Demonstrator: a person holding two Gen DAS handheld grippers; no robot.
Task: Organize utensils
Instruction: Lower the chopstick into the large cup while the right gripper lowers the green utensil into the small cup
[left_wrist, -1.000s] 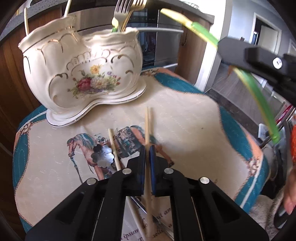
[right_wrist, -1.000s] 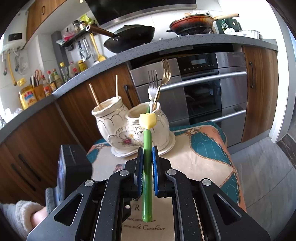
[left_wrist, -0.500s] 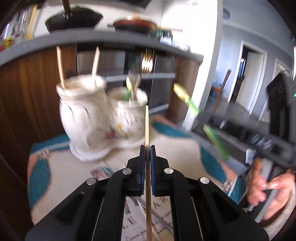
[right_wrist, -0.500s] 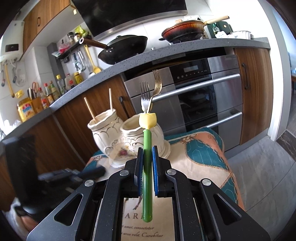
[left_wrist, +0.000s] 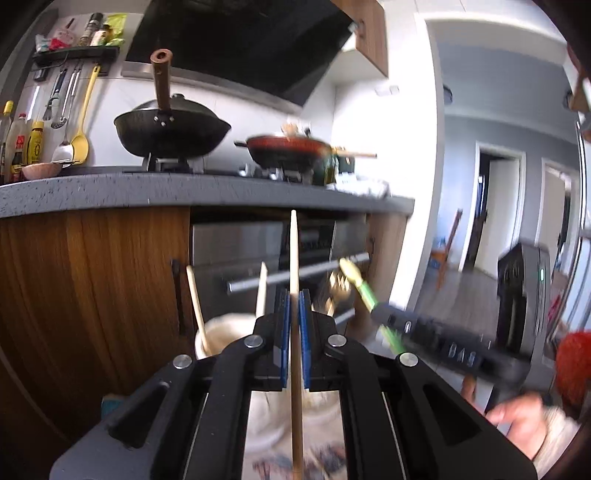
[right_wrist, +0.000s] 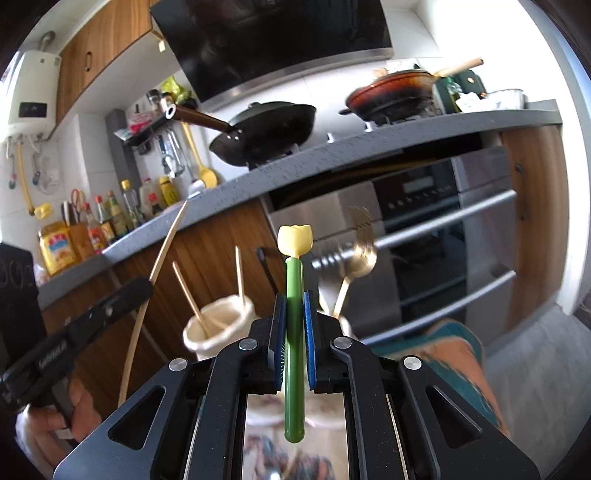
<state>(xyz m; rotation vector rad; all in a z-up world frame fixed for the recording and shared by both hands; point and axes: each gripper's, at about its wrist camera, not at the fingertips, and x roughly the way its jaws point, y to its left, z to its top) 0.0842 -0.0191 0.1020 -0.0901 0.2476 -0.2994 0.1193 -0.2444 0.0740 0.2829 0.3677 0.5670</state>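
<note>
Lifted, left gripper (left_wrist: 293, 321) clamps a chopstick (left_wrist: 294, 258); right gripper (right_wrist: 294, 325) apparently a green-handled utensil (right_wrist: 294, 332).

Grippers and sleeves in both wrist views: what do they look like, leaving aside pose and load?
The left gripper and the right gripper look alike: matte black angular plastic fingers with cut-out slots, round silver screw heads and blue pads on the inner faces. Seen from the side, each body is a black block with pale, blurred lettering. The sleeve at the right hand is cream and fuzzy. No cables show.
</note>
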